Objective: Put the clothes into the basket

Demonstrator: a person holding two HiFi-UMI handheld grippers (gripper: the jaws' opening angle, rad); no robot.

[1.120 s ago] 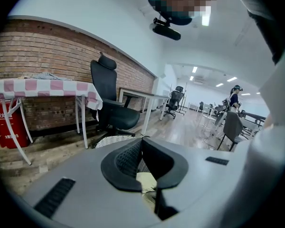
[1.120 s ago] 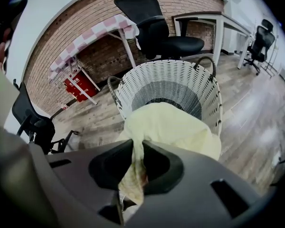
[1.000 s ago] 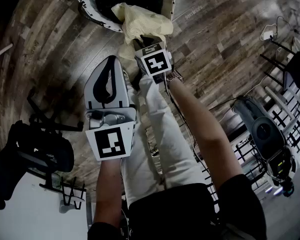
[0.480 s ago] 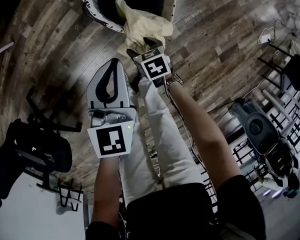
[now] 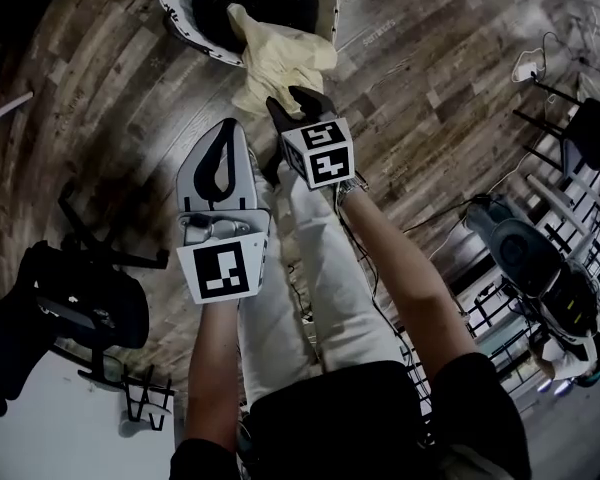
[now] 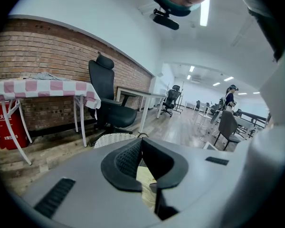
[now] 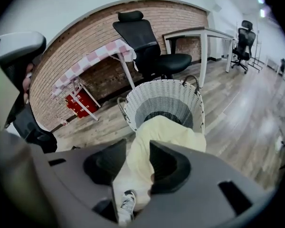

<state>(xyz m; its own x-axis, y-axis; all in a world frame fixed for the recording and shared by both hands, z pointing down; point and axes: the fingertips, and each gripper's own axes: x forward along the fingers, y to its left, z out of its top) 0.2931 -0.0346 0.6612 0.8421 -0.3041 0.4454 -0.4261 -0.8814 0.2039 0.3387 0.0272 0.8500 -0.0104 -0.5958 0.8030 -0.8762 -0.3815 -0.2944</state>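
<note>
A white wicker basket (image 5: 180,8) stands on the wood floor at the top of the head view. A pale yellow garment (image 5: 275,63) hangs over its near rim down to the floor. My right gripper (image 5: 298,103) hovers just short of the garment's lower end. Its jaws have just been closing partway and still stand apart. In the right gripper view the garment (image 7: 166,132) shows through the gap beyond the right gripper (image 7: 138,146), and the pads do not press on it. My left gripper (image 5: 230,126) is beside it, shut, with nothing in it.
The person's white trouser legs (image 5: 310,268) run under both grippers. A black office chair (image 7: 154,56), a table with a checked cloth (image 7: 92,58) and a white desk (image 7: 204,32) stand behind the basket (image 7: 180,96). A black chair (image 5: 80,308) is at left and equipment (image 5: 540,268) at right.
My right gripper has let go of the garment and drawn back and up from it. The garment stays draped over the basket rim. The left gripper has barely moved.
</note>
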